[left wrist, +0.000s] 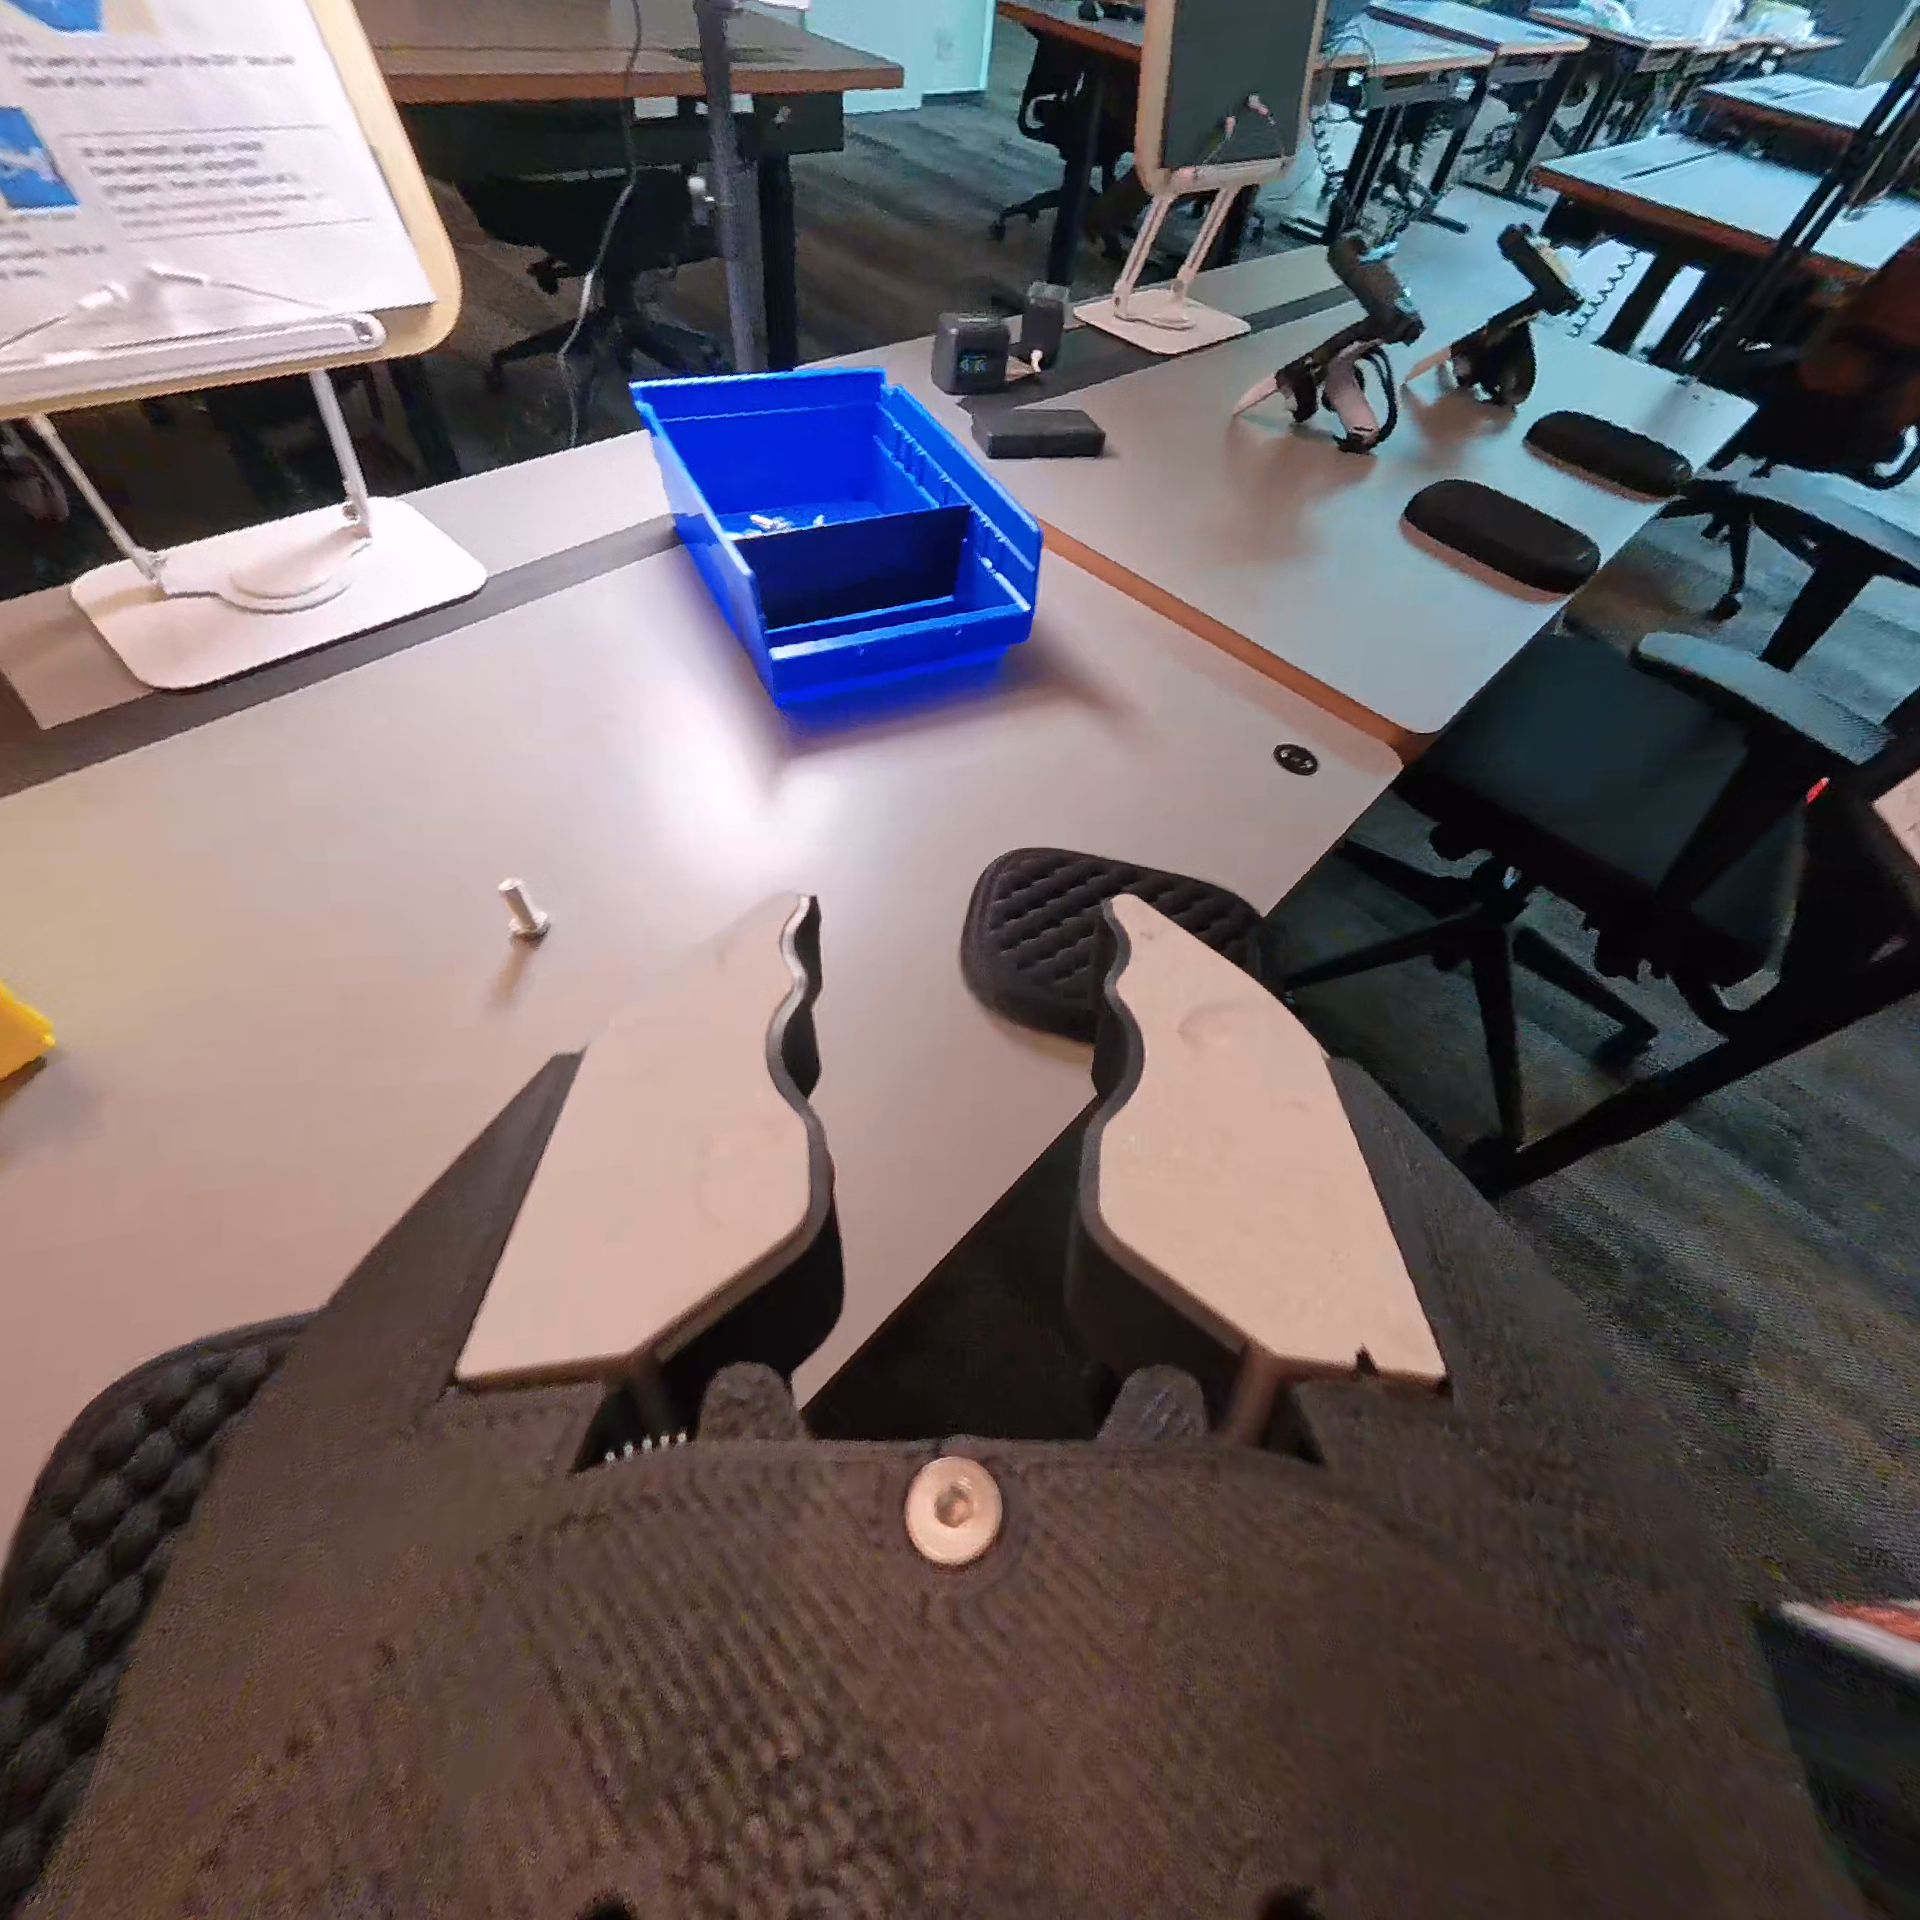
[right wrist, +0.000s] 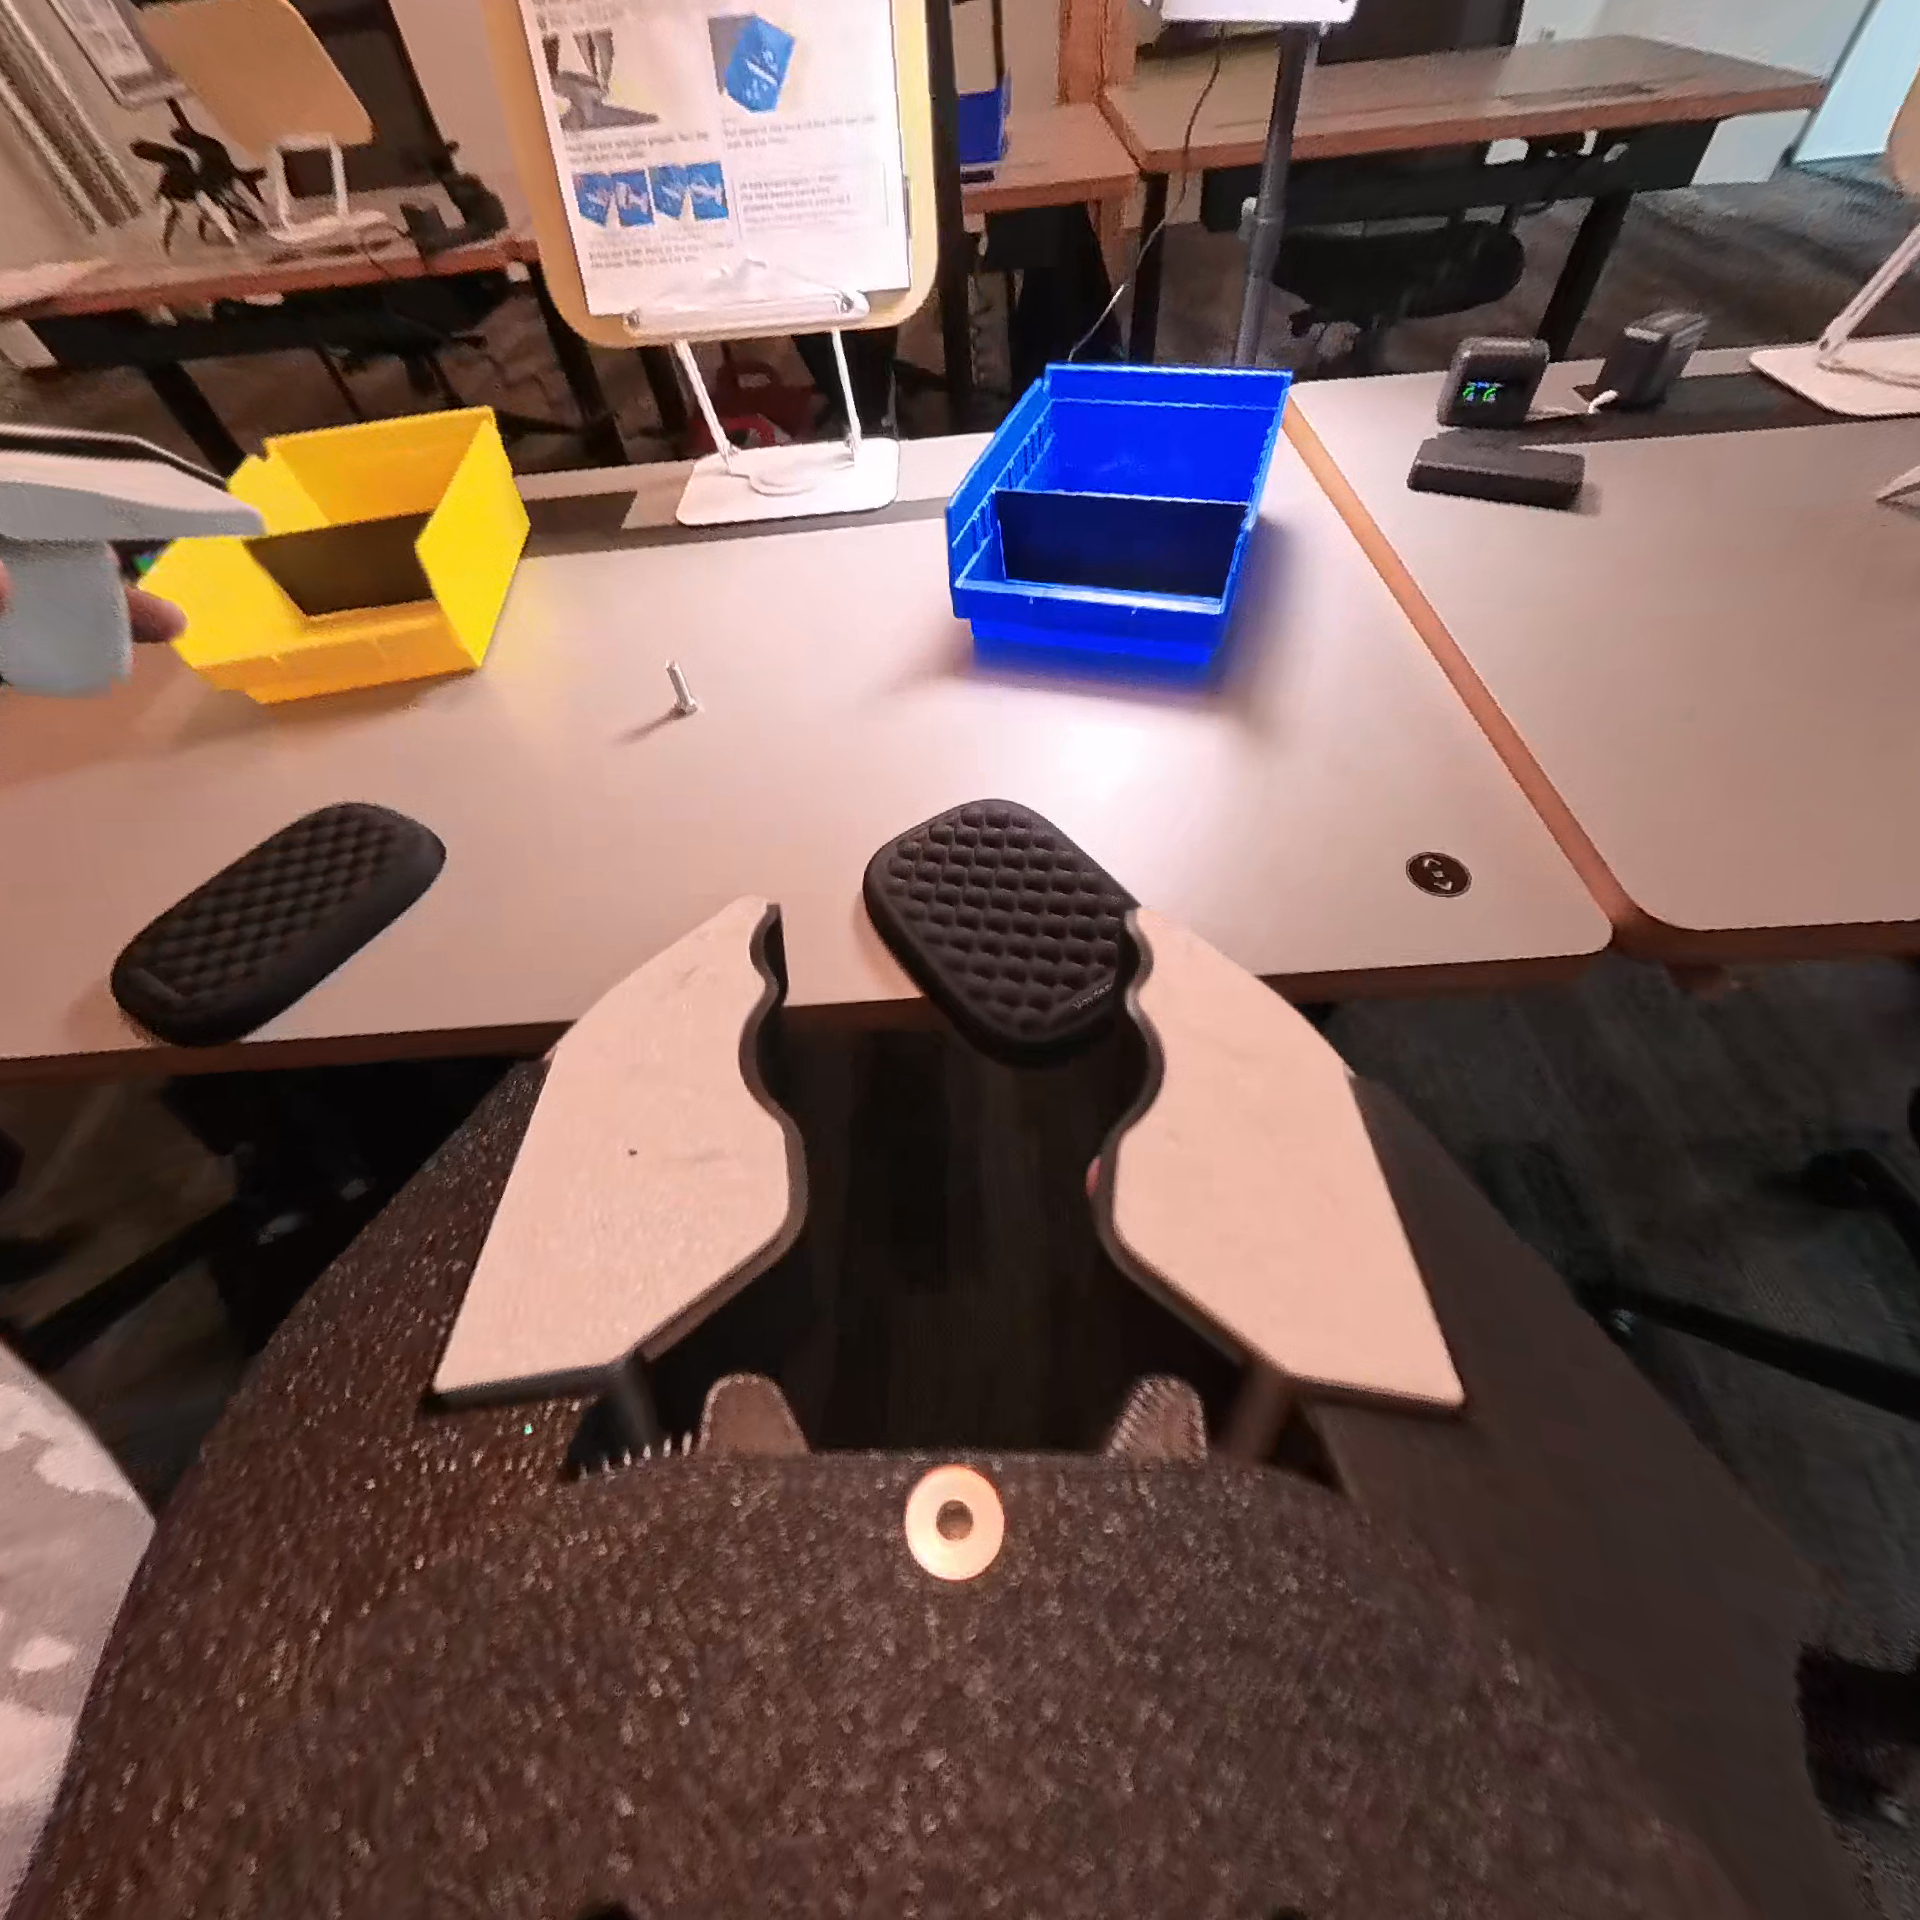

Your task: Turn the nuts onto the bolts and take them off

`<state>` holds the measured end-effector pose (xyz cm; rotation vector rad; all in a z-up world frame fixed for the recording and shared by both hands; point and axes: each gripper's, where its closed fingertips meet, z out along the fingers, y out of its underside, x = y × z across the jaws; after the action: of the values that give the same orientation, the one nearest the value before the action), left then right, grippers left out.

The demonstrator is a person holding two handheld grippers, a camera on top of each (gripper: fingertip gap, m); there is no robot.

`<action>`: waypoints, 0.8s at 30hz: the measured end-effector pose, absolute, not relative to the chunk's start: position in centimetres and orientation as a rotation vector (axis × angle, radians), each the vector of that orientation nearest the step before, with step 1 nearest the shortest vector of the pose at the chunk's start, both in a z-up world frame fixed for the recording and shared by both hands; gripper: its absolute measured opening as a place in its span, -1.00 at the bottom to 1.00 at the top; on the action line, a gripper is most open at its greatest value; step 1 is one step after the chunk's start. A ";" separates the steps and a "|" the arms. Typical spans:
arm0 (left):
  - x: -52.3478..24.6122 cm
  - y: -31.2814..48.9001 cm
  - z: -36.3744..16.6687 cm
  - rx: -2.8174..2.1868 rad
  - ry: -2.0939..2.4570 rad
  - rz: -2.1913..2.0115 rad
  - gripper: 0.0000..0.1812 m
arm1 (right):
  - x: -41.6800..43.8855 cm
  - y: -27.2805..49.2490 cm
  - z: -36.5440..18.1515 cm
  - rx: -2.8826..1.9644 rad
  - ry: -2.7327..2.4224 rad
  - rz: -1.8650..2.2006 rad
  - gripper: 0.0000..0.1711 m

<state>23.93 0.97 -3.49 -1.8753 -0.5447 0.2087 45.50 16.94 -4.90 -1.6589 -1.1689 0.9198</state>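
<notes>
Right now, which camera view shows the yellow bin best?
The right wrist view: the yellow bin stands whole on the table's far left, open top and dark divider visible, the left tongs partly crossing its corner. The left wrist view shows only a yellow corner at the frame's left edge.

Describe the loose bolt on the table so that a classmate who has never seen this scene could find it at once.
Start at the grey table with a yellow bin and a blue bin. On the bare surface between them, nearer the front, stands the bolt. It is the only small silver metal piece there, resting on its head, shaft up.
</notes>
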 end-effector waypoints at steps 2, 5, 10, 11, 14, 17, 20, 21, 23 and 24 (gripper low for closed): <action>25.0 3.0 -3.1 -1.877 -0.531 0.191 -0.45 | 45.7 17.7 -5.3 -1.674 -1.152 0.938 -0.30; 27.5 6.2 -3.9 -1.925 -0.461 0.139 -0.45 | 47.1 18.5 -7.2 -1.716 -1.172 0.928 -0.30; 31.7 11.8 -6.0 -2.029 -0.320 0.007 -0.45 | 50.9 19.6 -10.3 -1.828 -1.162 0.862 -0.30; 32.5 12.9 -6.4 -2.054 -0.284 -0.020 -0.44 | 51.6 19.8 -11.0 -1.853 -1.138 0.845 -0.30; 34.7 15.7 -7.7 -2.129 -0.173 -0.092 -0.44 | 53.6 20.1 -13.2 -1.946 -1.032 0.831 -0.30; 36.3 18.1 -8.7 -2.182 -0.087 -0.150 -0.43 | 55.2 19.9 -15.4 -2.029 -0.933 0.822 -0.29; 37.6 19.5 -9.8 -2.229 -0.022 -0.182 -0.43 | 56.2 19.5 -17.5 -2.087 -0.850 0.825 -0.30; 38.1 19.8 -10.2 -2.245 -0.003 -0.191 -0.44 | 56.3 19.4 -18.2 -2.103 -0.827 0.826 -0.30; 38.9 20.1 -10.8 -2.275 0.034 -0.208 -0.44 | 56.5 19.3 -19.3 -2.126 -0.794 0.831 -0.29; 39.2 20.3 -11.0 -2.289 0.051 -0.214 -0.44 | 56.5 19.4 -19.7 -2.134 -0.782 0.835 -0.30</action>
<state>39.21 20.26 -11.01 -2.2887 0.0507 -0.2138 56.47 19.38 -19.74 -2.1337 -0.7819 0.8349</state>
